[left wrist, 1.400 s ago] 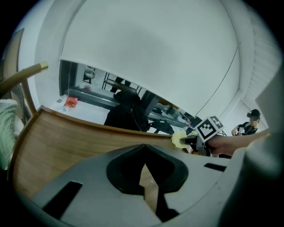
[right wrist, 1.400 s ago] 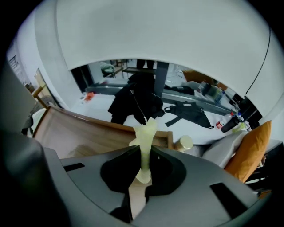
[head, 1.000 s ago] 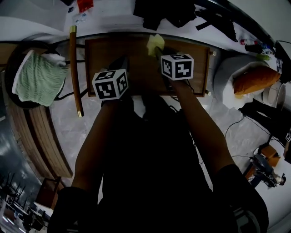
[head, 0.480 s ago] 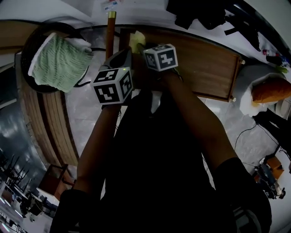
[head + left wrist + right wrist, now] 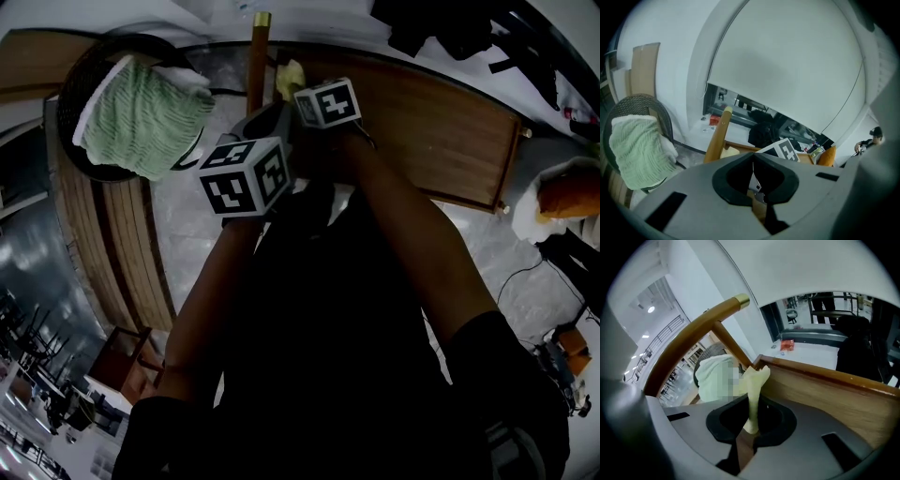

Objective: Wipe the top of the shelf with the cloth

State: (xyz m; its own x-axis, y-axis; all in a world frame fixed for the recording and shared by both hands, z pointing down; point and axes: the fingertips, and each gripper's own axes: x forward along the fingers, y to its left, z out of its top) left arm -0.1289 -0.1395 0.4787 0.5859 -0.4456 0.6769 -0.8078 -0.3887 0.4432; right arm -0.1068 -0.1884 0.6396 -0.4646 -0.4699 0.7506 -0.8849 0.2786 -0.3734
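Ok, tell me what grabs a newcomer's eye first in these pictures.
The pale yellow cloth stands out first, pinched in the fingers of the right gripper at the far left corner of the wooden shelf. Next comes the green knitted towel, heaped to the left of the shelf. The left gripper is shut on nothing.

Cloth (image 5: 288, 78) on shelf (image 5: 441, 131), L end; pole (image 5: 256, 56) just L of shelf; towel (image 5: 141, 117) in basket (image 5: 64, 103), further L.
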